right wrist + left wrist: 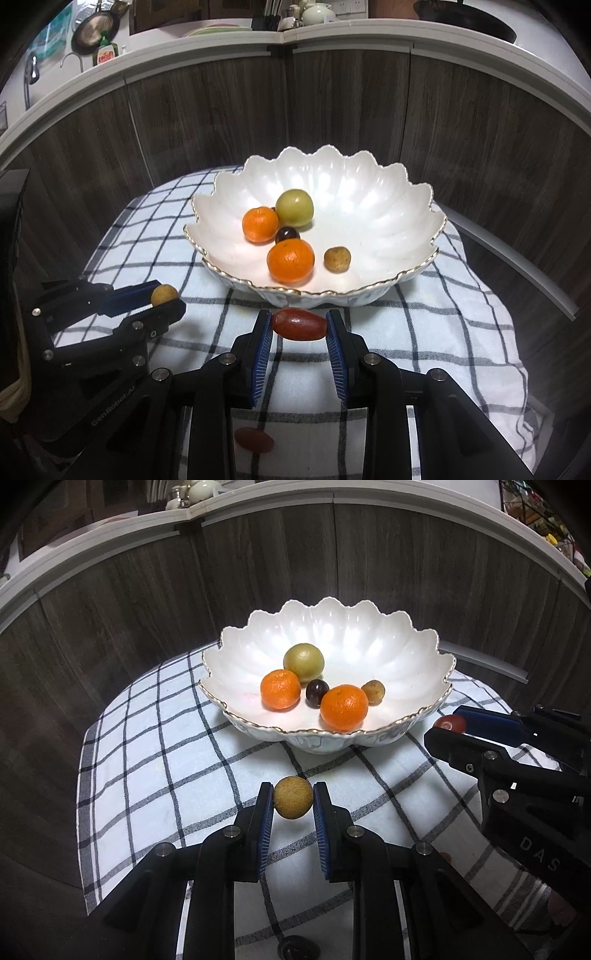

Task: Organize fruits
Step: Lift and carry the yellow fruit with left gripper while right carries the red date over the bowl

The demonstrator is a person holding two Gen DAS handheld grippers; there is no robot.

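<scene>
A white scalloped bowl (406, 657) (388, 206) with a gold rim stands on a checked cloth. It holds two oranges (344, 707) (291, 260), a green fruit (303, 658) (294, 208), a dark grape (317, 692) (287, 234) and a small tan fruit (373, 691) (337, 259). My left gripper (293, 802) (166, 297) is shut on a round tan longan (293, 797) (164, 294), held above the cloth in front of the bowl. My right gripper (299, 325) (448, 725) is shut on a red oblong jujube (299, 324) (449, 723), just in front of the bowl's near rim.
The checked cloth (155, 775) (443, 350) covers a small table beside dark wood panels (110, 609). A red fruit (255, 439) lies on the cloth under my right gripper. A dark fruit (298, 949) lies on the cloth under my left gripper.
</scene>
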